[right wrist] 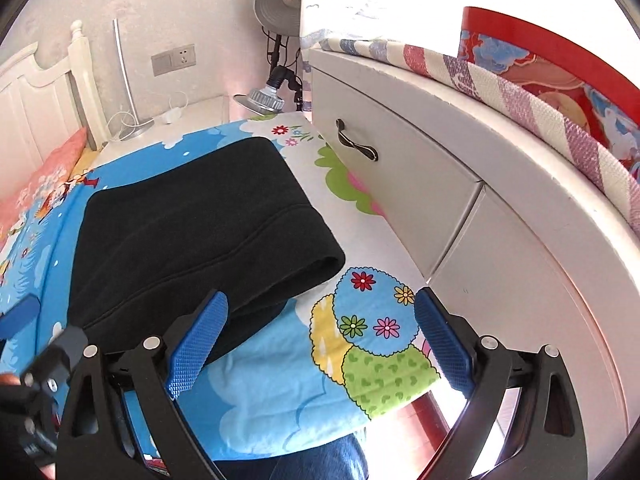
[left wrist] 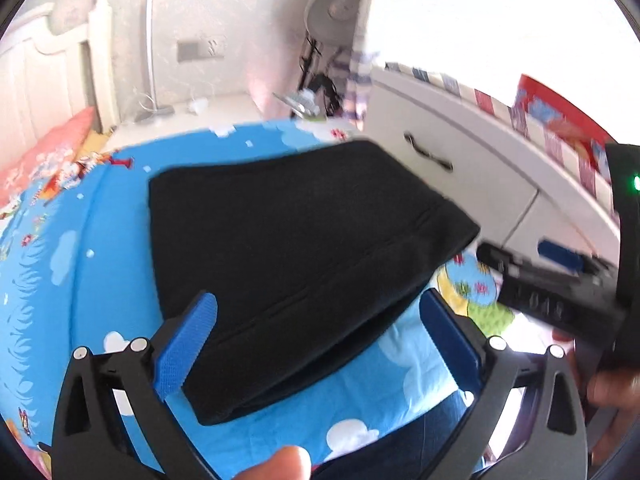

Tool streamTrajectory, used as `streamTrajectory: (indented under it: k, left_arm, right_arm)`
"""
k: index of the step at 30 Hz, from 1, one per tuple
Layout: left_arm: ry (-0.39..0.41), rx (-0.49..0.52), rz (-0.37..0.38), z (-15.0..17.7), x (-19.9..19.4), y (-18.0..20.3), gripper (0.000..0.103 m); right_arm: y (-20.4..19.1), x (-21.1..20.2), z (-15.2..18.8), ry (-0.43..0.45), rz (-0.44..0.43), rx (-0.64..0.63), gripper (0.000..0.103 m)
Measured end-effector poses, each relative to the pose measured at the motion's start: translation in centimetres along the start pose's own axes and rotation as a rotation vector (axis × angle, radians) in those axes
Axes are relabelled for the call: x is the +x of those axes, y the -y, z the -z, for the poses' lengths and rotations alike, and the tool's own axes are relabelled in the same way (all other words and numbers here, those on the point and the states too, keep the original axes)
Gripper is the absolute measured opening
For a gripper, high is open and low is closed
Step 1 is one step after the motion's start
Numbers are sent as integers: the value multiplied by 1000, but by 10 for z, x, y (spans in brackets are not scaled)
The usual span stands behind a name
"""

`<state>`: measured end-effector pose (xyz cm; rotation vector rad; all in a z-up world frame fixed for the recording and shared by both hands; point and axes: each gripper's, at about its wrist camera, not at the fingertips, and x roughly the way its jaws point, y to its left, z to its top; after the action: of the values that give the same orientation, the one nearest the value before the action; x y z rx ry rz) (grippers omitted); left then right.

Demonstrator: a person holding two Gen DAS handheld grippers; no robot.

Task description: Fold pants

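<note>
Pants (left wrist: 296, 256), black, lie folded into a compact stack on the bed, on a blue cartoon-print sheet (left wrist: 80, 288); in the left wrist view they fill the middle of the frame, in the right wrist view the centre left (right wrist: 192, 224). Far left of both views: white headboard (left wrist: 44, 76) at upper left, with a pink pillow (left wrist: 48, 148) just below it. Next rightward, a wall socket (right wrist: 173, 59) on the pale wall and a thin lamp (right wrist: 126, 80) standing on a white nightstand. Left tongs (left wrist: 320, 340), bottom centre of the left wrist view: blue pads spread wide, nothing pinched; the left pad overlaps the near edge of the pants in the picture, whether it touches cannot be told. A fingertip (left wrist: 280, 464) shows at the bottom edge. Upper centre: a round fan (right wrist: 280, 4). Right tongs (right wrist: 320, 336), bottom centre of their own view: pads spread wide over the flower-print patch of sheet, nothing between them, beside the right end of the stack. Right of the bed: white cabinet (right wrist: 400, 168) with a dark drawer handle (right wrist: 356, 140); striped cloth and a red printed item on top, far right.
</note>
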<state>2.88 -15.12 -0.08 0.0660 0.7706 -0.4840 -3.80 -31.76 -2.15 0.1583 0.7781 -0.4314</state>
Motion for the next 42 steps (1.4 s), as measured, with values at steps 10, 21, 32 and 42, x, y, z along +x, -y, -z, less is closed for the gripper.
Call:
streamTrajectory:
  k: [10, 21, 32, 42]
  left_arm:
    - [81, 26, -22, -7, -19, 4, 101]
    - [34, 20, -16, -3, -8, 2, 101]
    - [25, 17, -3, -3, -6, 3, 101]
    - [22, 14, -3, -4, -5, 4, 101]
  right_arm:
    - [-5, 3, -1, -5, -2, -12, 91]
    - [-4, 7, 2, -20, -6, -8, 91]
    - [-3, 10, 2, -27, -6, -3, 91]
    - [-2, 11, 4, -28, -11, -3, 91]
